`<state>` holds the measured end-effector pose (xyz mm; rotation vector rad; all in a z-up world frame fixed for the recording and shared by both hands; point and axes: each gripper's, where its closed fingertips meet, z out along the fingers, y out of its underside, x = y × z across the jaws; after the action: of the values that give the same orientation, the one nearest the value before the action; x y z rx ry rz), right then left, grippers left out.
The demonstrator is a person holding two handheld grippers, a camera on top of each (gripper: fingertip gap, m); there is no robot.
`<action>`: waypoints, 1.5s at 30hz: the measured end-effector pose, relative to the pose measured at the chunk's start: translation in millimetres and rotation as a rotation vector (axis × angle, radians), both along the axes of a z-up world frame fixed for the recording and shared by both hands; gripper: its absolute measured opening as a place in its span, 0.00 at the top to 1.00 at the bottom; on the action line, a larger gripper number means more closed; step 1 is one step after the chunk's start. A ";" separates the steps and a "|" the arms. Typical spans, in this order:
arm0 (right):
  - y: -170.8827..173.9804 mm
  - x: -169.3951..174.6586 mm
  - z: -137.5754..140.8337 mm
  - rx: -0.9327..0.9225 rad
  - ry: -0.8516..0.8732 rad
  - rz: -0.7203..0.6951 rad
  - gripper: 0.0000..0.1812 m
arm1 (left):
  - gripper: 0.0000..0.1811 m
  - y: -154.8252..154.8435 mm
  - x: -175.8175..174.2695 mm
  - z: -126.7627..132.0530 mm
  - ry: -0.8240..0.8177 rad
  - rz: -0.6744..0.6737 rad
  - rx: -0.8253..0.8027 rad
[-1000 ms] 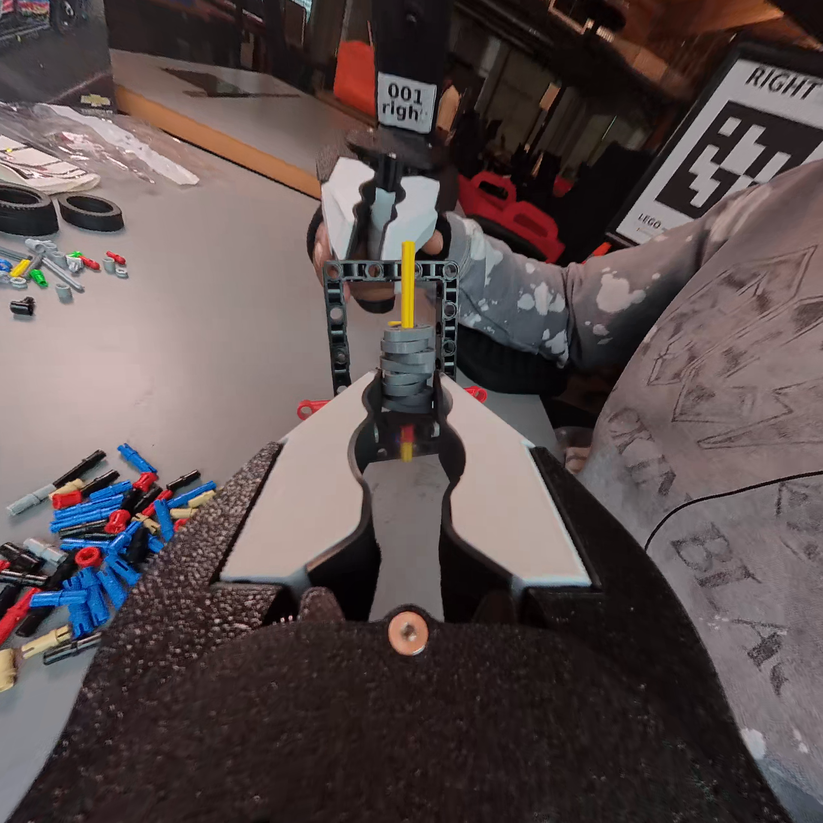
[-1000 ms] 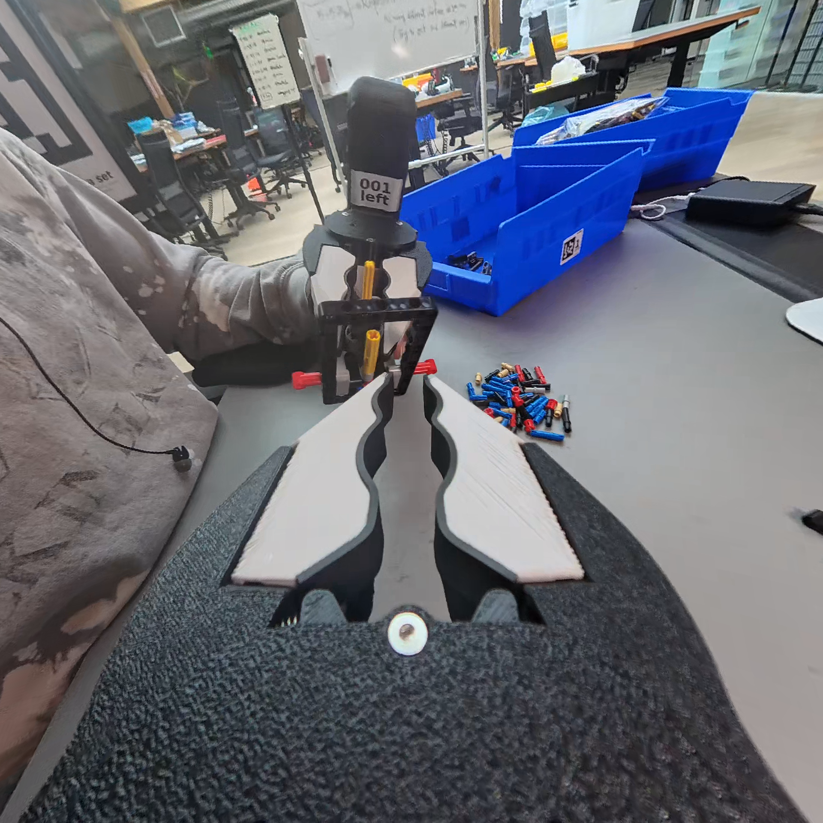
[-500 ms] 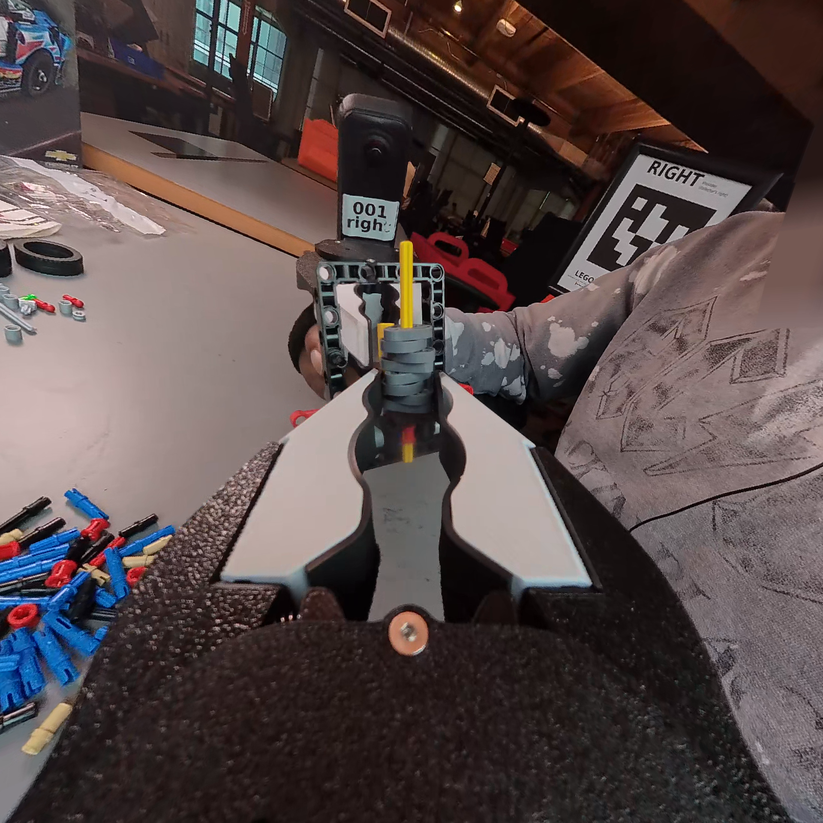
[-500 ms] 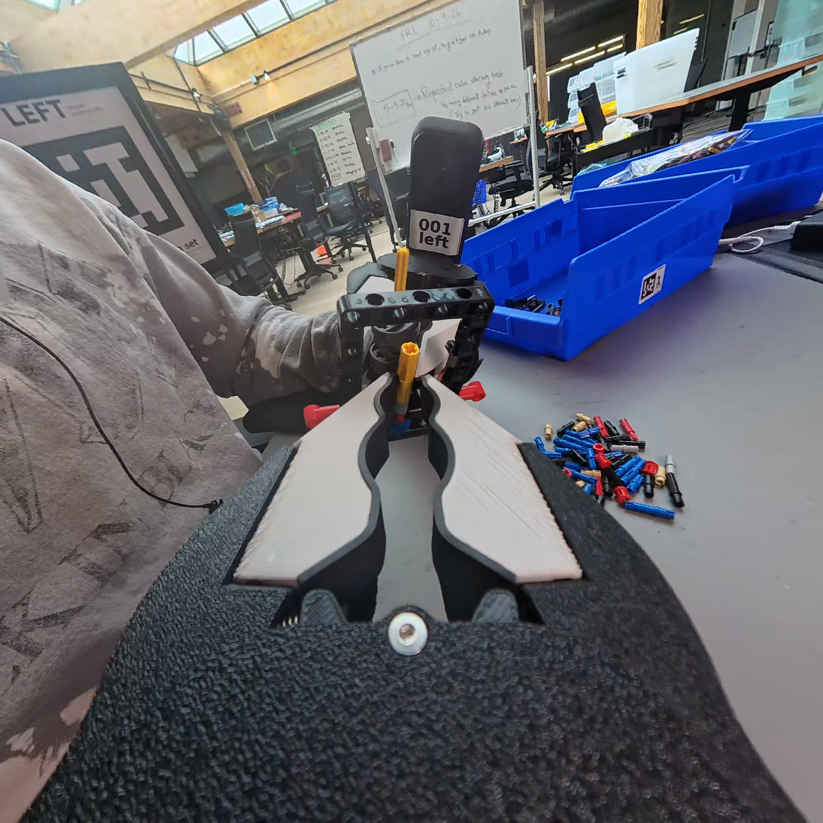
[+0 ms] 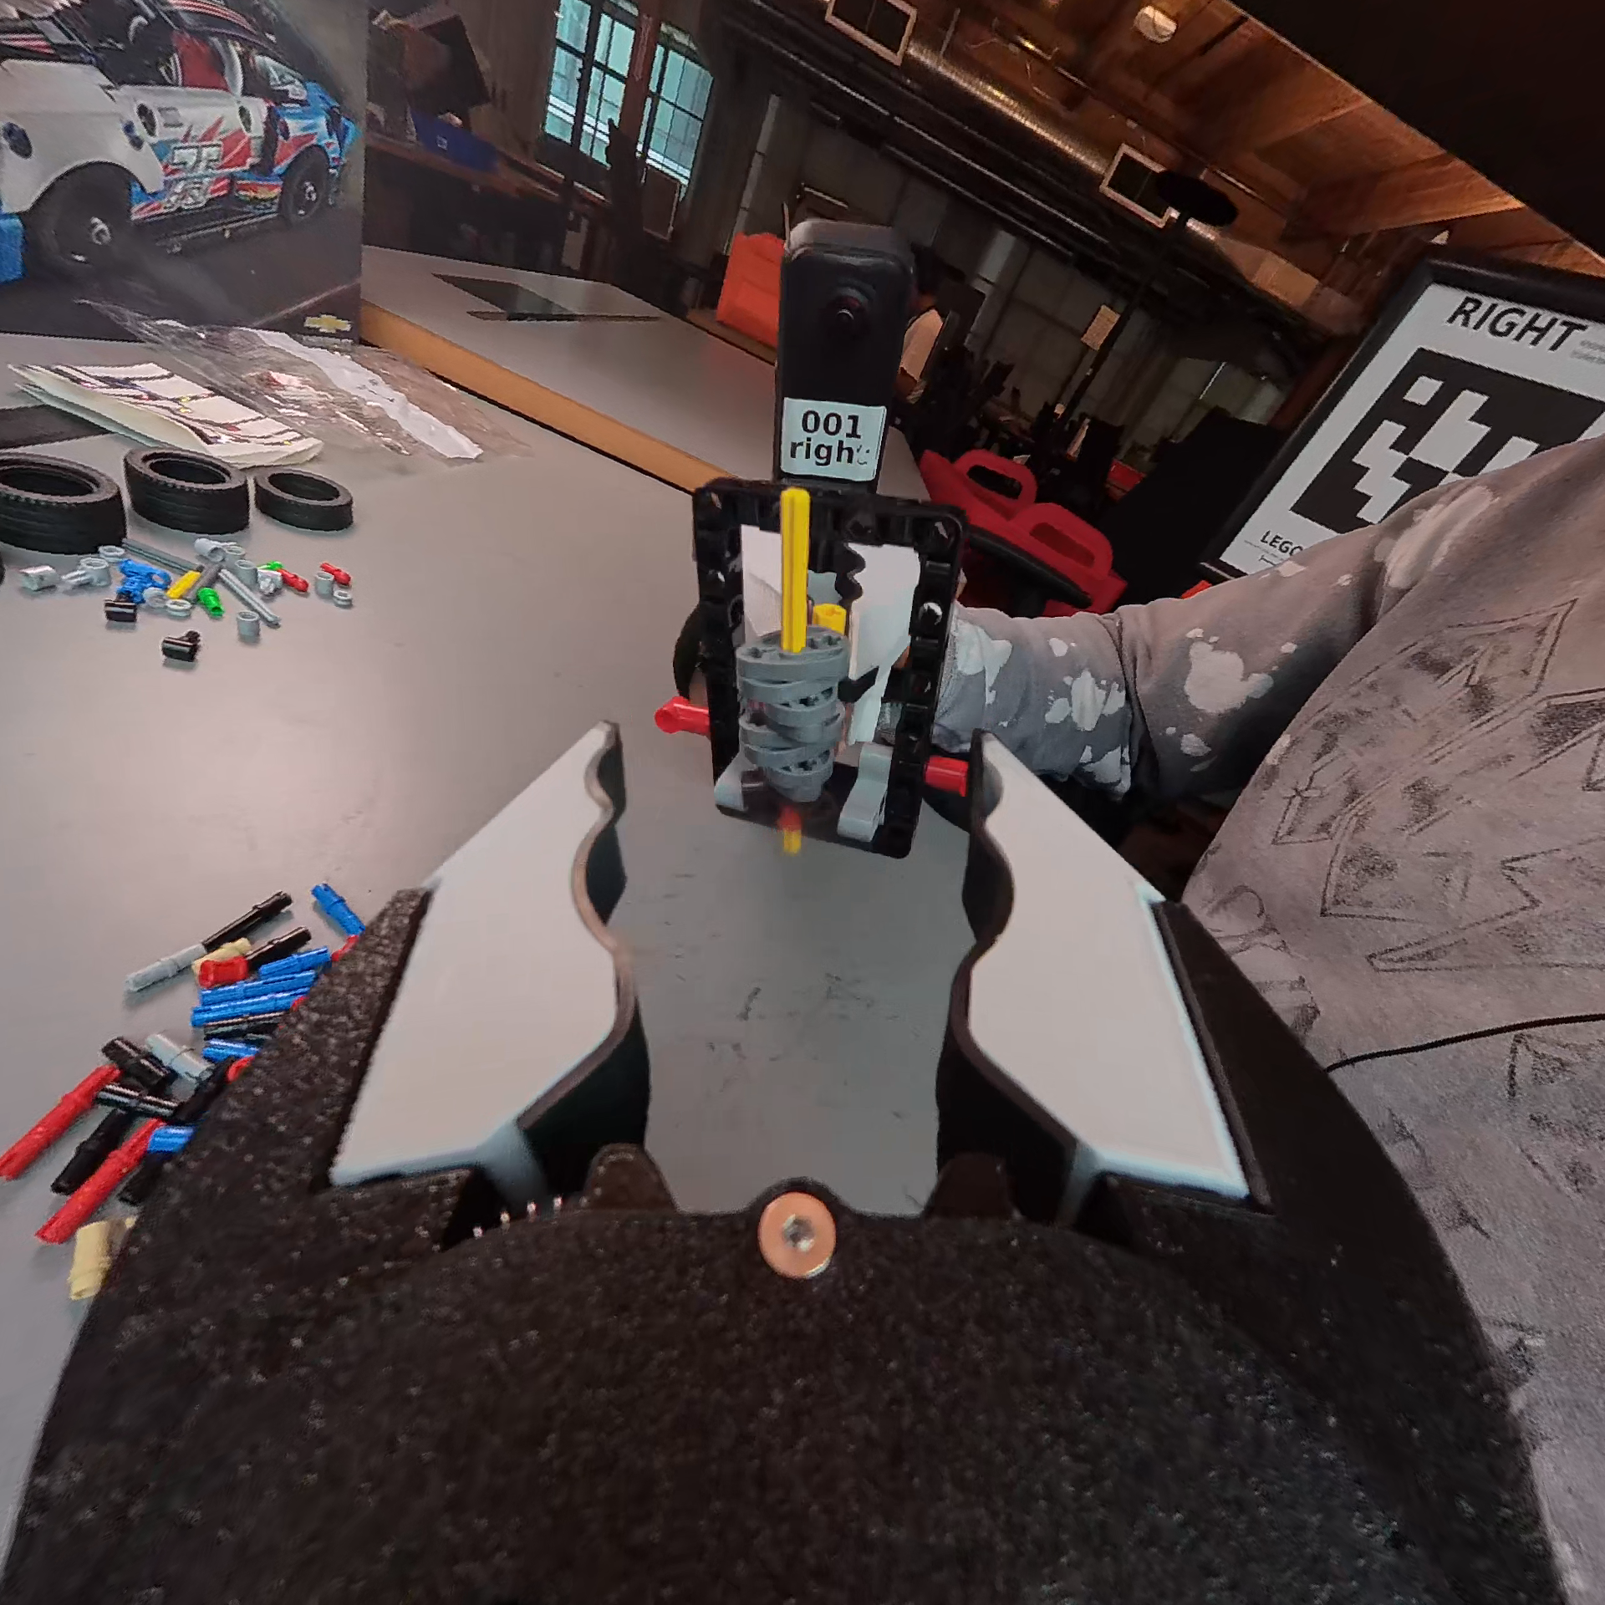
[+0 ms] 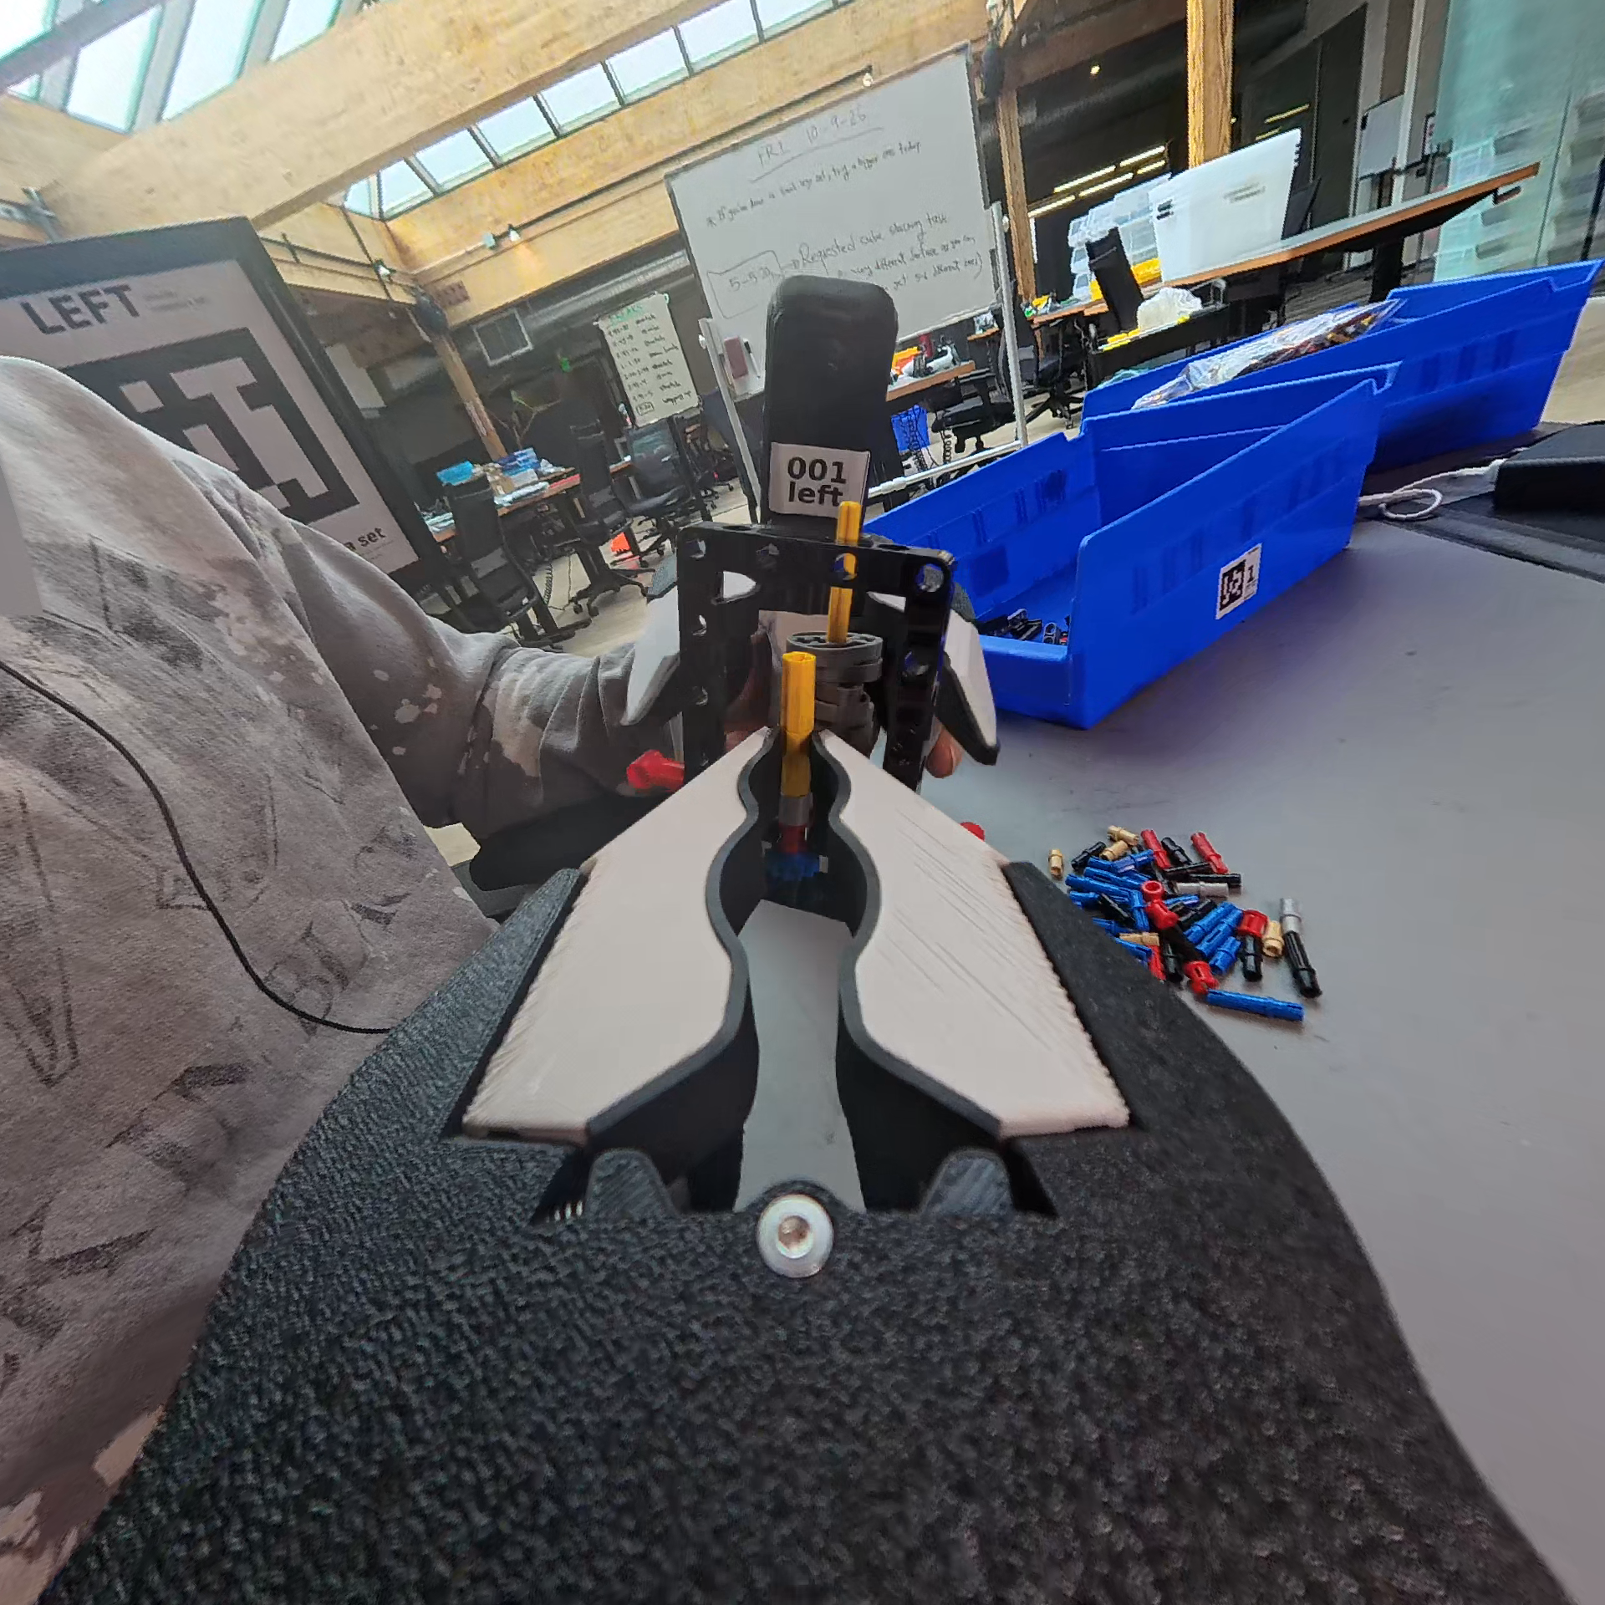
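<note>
Left gripper (image 5: 790, 747) has its jaws spread wide, just before the black frame assembly (image 5: 827, 669) with nothing held. Right gripper (image 6: 795, 747) is clamped on the yellow axle (image 6: 795, 721) at this frame. Right of the frame, the blue bin (image 6: 1216, 556) contains some small dark pieces.

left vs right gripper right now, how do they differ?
The left gripper has jaws spread wide and holds nothing; the right gripper is shut on the short yellow axle. Left sits apart from the black frame; right grips inside it. Both face it.
</note>
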<state>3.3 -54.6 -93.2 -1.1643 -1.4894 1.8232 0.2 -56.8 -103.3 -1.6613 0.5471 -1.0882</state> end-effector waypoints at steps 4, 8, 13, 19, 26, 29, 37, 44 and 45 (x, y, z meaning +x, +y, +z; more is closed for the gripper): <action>-8.9 3.3 7.5 -0.028 0.043 0.045 0.97 | 0.44 -9.8 24.0 -10.9 0.022 -0.107 -0.029; -19.6 6.4 9.6 -0.013 0.070 0.086 0.97 | 0.46 -17.9 42.2 -9.2 0.025 -0.178 -0.014; -23.9 8.0 9.3 -0.016 0.073 0.109 0.97 | 0.54 -25.3 51.6 -10.0 0.055 -0.213 0.014; -23.0 5.0 -2.8 0.105 0.019 0.067 0.96 | 0.55 -23.6 50.1 -20.5 0.121 -0.202 -0.017; -19.5 1.5 -24.1 0.305 -0.063 0.010 0.96 | 0.55 -15.6 43.3 -41.4 0.285 -0.133 -0.043; -15.9 -0.6 -24.6 0.316 -0.053 -0.016 0.96 | 0.54 -11.8 39.7 -43.5 0.302 -0.102 -0.047; -36.6 10.6 -1.0 0.154 0.067 0.119 0.96 | 0.40 -19.9 48.2 -20.2 0.178 -0.147 0.065; -48.8 12.8 -5.8 0.150 0.057 0.177 0.96 | 0.41 -30.0 59.7 -17.2 0.184 -0.200 0.111; -48.7 12.6 -5.7 0.157 0.058 0.175 0.96 | 0.41 -30.1 59.6 -17.4 0.188 -0.200 0.107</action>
<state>15.9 -103.3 -98.9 -0.9240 -1.7117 1.7980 59.7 -86.9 -120.7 -1.6503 0.8943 -1.0301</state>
